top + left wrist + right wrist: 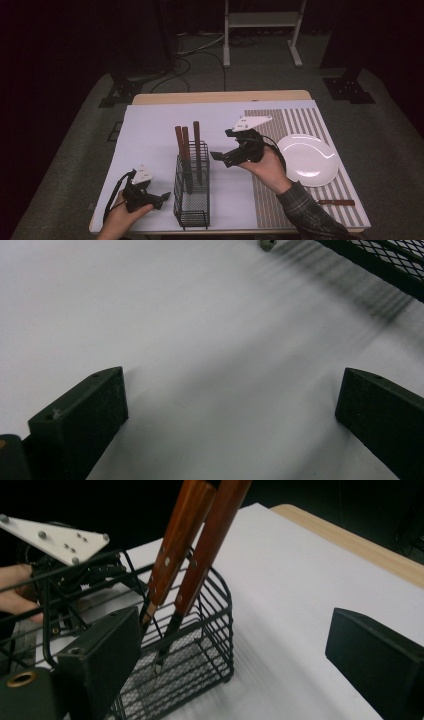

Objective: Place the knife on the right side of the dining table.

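Standing upright in the far end of a black wire-mesh caddy (192, 192) near the front middle of the worktop (150, 135), three wooden-handled knives (187, 150) lean together, their smooth brown riveted handles rising above its rim. Just right of the caddy, the right tool (218, 156) hovers with its blocky black jaws wide apart, holding nothing. Left of the caddy, the left tool (164, 197) sits low over the white sheet, likewise wide open and empty.
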A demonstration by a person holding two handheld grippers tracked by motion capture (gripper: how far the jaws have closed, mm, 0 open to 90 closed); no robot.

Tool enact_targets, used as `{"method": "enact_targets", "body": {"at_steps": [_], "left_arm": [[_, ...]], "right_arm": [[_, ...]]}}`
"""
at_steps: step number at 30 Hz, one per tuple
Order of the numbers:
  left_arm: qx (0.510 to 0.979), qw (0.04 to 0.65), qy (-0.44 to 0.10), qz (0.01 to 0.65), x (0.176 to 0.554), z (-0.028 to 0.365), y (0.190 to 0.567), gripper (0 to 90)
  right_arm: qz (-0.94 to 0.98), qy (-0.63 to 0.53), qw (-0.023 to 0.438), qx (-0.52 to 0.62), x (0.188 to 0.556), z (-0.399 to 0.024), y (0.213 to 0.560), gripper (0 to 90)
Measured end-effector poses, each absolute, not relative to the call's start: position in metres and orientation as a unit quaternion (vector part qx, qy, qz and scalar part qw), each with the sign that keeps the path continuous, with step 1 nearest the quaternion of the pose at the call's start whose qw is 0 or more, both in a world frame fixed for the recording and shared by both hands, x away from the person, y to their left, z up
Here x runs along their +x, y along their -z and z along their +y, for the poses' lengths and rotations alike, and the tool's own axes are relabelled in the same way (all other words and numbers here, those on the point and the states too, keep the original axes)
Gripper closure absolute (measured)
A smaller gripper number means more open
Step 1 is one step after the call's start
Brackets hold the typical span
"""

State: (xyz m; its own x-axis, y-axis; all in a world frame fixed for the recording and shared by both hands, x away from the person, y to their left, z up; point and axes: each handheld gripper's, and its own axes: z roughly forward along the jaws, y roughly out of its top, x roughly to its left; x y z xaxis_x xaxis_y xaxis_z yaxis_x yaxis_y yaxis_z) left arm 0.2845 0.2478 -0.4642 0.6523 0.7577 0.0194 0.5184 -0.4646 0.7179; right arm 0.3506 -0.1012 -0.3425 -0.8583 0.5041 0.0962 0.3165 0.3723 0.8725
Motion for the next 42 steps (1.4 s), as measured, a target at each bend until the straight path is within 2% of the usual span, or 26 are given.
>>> {"method": "enact_targets", "body": {"at_steps": [19,21,29,42], "left_arm": [[0.838,0.351,-0.170,0.381,0.284,0.248,0.464,0.0],[0.838,0.351,-0.170,0.381,0.284,0.248,0.464,0.0],[0.839,0.351,-0.169,0.380,0.285,0.248,0.464,0.0],[0.839,0.350,-0.169,0.381,0.284,0.248,0.464,0.0]], "right_arm": [[0.821,-0.513,0.082,0.237,0.375,-0.076,0.323,7.2],[0.818,-0.517,0.086,0.236,0.377,-0.073,0.320,13.9],[0.817,-0.521,0.090,0.230,0.387,-0.061,0.312,14.8],[0.822,-0.520,0.086,0.217,0.400,-0.049,0.310,43.8]]}}
